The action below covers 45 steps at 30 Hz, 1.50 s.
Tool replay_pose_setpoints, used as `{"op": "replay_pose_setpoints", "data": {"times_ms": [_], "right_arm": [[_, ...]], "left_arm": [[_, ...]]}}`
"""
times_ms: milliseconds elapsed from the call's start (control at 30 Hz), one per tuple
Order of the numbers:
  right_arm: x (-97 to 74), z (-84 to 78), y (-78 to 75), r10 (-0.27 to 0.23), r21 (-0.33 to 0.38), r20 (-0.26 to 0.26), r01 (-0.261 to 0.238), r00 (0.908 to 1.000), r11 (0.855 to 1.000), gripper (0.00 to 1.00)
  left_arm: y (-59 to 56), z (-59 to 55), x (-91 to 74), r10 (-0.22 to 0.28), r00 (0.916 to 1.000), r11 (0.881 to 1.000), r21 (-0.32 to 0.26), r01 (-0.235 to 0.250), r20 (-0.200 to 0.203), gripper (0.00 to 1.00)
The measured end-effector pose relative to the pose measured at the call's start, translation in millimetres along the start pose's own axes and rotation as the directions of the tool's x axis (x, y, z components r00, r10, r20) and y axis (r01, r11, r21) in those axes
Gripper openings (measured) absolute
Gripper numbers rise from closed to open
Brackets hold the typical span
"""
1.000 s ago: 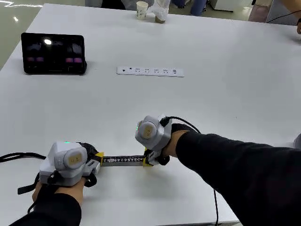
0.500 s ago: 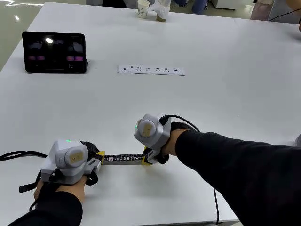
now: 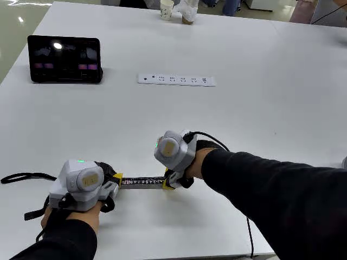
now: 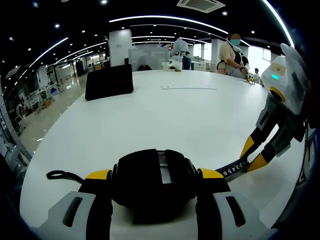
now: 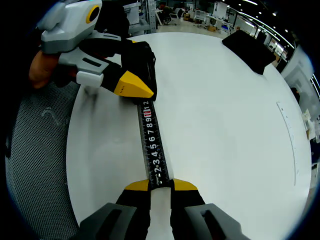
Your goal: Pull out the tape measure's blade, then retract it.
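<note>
- While the left tongs (image 3: 114,183) clamp the tape measure's black case (image 4: 155,187) low at the bench (image 3: 244,108), the right tongs (image 5: 161,185) pinch the blade (image 5: 151,145) at its tip.
- Case looks rigid and hefty: grip its flat sides. Blade looks thin, springy and slick: hold its tip.
- Right gripper view reads the blade numerals; left gripper view shows the strap (image 4: 62,175).

The right gripper (image 3: 168,184), pinching the tip of the blade (image 3: 143,181), draws in across the workbench (image 3: 244,97) toward the left gripper (image 3: 116,182), which clamps the tape measure (image 4: 157,175), and the gap between the two narrows a little. The stretch of blade showing between them is slightly shorter than a second ago.
</note>
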State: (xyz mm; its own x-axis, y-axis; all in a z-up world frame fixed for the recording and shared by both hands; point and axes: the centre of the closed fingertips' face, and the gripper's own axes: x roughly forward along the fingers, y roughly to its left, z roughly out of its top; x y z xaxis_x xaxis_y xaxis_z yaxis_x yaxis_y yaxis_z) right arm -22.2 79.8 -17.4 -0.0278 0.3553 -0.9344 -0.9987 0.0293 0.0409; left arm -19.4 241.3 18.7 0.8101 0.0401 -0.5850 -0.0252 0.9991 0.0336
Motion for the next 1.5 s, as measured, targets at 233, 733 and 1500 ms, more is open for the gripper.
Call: {"op": "replay_pose_setpoints", "data": {"times_ms": [233, 733, 1500], "right_arm": [[0.8, 3.1, 1.0, 0.004, -0.005, 0.007, -0.004, 1.0000, 1.000, 0.11], [2.2, 7.9, 1.6, 0.006, -0.007, 0.008, -0.006, 1.0000, 1.000, 0.11], [5.7, 15.4, 2.6, 0.007, -0.006, 0.015, -0.007, 0.9999, 1.000, 0.11]], "left_arm": [[-0.2, -0.2, -0.1, -0.001, 1.0000, 1.000, 0.000, 0.001, -0.001, 0.63], [-0.5, -0.9, -0.6, -0.005, 1.0000, 1.000, 0.001, 0.005, -0.006, 0.63], [-0.9, -0.3, -0.3, -0.028, 0.9996, 0.999, 0.025, 0.028, -0.008, 0.63]]}}
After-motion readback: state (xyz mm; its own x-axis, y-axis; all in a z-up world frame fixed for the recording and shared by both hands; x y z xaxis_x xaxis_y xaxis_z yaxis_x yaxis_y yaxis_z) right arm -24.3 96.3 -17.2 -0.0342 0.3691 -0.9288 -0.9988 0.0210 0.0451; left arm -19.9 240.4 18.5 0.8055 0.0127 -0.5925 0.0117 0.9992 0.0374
